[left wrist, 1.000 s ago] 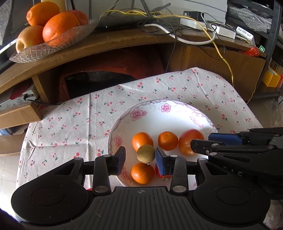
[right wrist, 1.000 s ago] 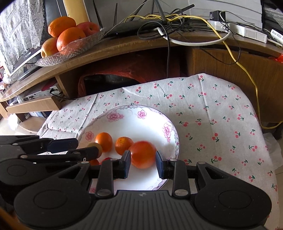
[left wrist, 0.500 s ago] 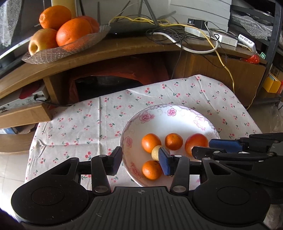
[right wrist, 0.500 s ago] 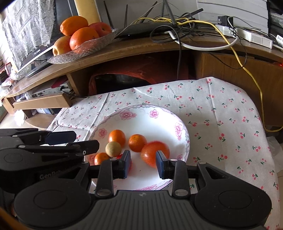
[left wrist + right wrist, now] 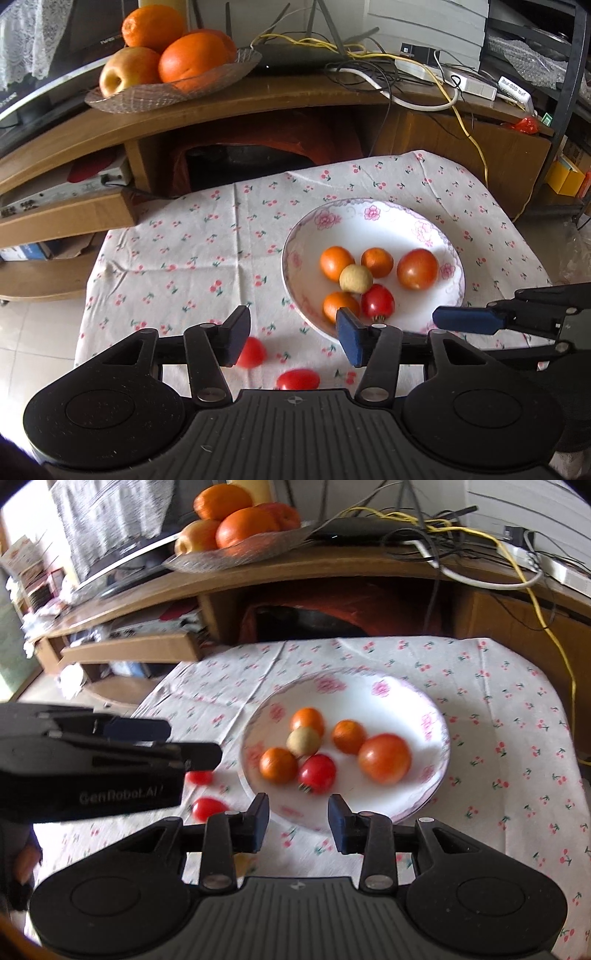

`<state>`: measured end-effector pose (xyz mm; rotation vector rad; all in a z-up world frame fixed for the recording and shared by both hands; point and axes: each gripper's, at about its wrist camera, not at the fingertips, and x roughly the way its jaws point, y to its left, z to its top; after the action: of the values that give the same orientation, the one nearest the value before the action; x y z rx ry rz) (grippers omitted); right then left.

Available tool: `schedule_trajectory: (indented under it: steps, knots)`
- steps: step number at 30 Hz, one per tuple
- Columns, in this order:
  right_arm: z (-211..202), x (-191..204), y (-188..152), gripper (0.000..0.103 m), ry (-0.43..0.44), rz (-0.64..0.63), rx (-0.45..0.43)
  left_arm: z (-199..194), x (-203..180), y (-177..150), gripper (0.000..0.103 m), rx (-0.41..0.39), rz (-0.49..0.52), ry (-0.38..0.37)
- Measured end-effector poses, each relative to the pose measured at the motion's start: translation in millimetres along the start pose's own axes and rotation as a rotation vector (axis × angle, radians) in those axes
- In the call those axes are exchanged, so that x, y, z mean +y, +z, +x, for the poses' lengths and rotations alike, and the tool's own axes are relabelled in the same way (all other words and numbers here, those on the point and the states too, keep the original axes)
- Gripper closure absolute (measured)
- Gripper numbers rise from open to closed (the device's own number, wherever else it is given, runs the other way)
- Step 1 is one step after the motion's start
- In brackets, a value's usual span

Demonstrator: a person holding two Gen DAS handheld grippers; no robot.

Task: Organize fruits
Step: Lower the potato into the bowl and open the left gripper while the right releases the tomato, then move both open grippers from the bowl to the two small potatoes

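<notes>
Both hand-held grippers back from flowered plate [image 5: 456, 258]

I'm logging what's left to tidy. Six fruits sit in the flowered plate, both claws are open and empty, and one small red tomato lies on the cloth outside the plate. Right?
Not quite: two small red tomatoes lie on the cloth, not one. The left wrist view shows both, beside the left claw. The rest holds: six fruits in the flowered plate, right claw open and empty too.

Each camera sat on its own gripper, looking forward and down along the fingers from close above the table's near edge. The left view faced from the left, the right view from the right; both shared the plate [image 5: 295, 236] [image 5: 439, 738] of fruit and the shelf [image 5: 258, 99] [image 5: 295, 568] behind.
</notes>
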<state>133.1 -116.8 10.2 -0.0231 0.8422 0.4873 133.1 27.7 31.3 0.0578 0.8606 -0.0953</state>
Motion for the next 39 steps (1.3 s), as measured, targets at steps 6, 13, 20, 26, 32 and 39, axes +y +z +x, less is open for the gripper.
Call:
schedule_trajectory:
  steps: [6,13,20,26,32,39]
  knots:
    - [2,20,-17,0.067,0.034,-0.075,0.045,-12,4,-12,0.042,0.012,0.008,-0.012]
    - [20,38,-26,0.067,0.075,-0.15,0.092,-13,16,-23,0.041,0.04,-0.009,-0.024]
    - [41,47,-31,0.067,0.084,-0.192,0.13,-6,21,-27,0.04,0.071,-0.019,-0.055]
    - [43,44,-31,0.077,0.067,-0.183,0.13,1,16,-32,0.04,0.105,-0.01,-0.078]
    - [36,38,-34,0.077,0.057,-0.179,0.142,7,16,-35,0.04,0.137,-0.028,-0.099]
    - [19,13,-46,0.077,0.018,-0.137,0.143,21,1,-43,0.047,0.188,-0.024,-0.114]
